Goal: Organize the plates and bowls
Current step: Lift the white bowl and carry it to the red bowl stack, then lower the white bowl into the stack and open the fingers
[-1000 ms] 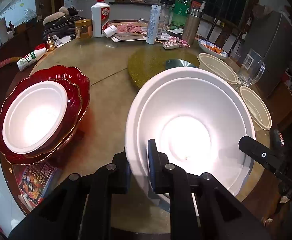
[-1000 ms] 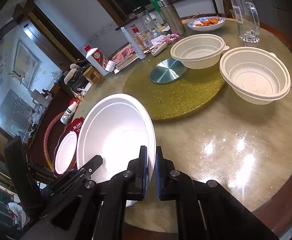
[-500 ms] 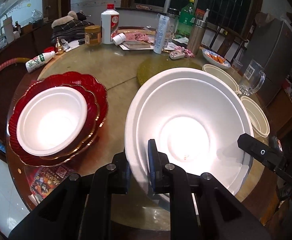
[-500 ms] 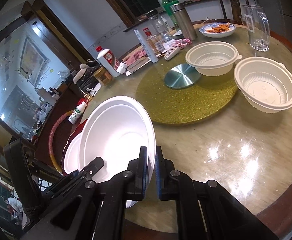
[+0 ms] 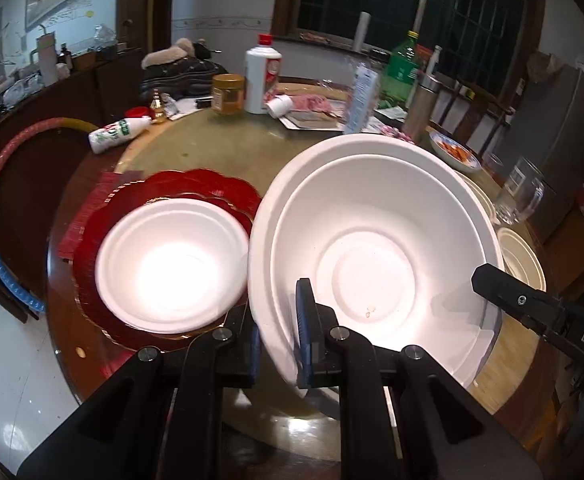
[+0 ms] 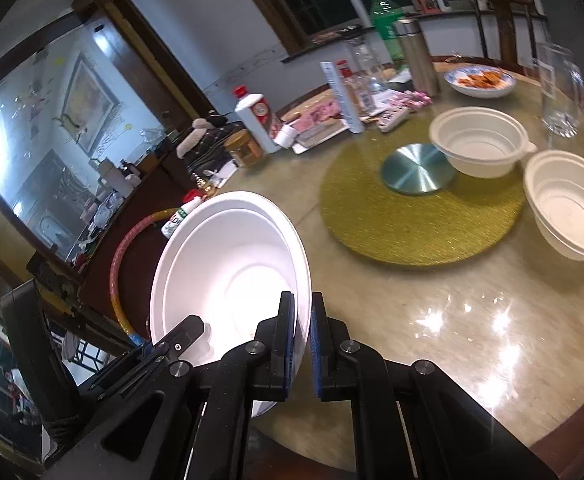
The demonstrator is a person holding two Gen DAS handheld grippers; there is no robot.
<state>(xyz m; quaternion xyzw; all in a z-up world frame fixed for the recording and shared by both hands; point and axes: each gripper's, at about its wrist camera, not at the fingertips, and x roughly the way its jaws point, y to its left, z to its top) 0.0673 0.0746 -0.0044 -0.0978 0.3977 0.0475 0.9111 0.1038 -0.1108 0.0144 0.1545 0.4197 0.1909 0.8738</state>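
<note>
The large white foam bowl [image 5: 375,256] hangs tilted above the round marbled surface [image 6: 431,312], the left gripper [image 5: 278,328] clamped on its near rim and the right gripper [image 6: 301,344] clamped on the opposite rim. Beside it, a smaller white foam bowl [image 5: 172,264] sits on scalloped red plates [image 5: 196,188].

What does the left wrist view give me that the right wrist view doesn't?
Left wrist only: the red scalloped plate with a small white bowl sitting on it. Right wrist only: the silver disc on the gold turntable. Both: the large white bowl, clamped at opposite rims by the left tongs and right tongs.
</note>
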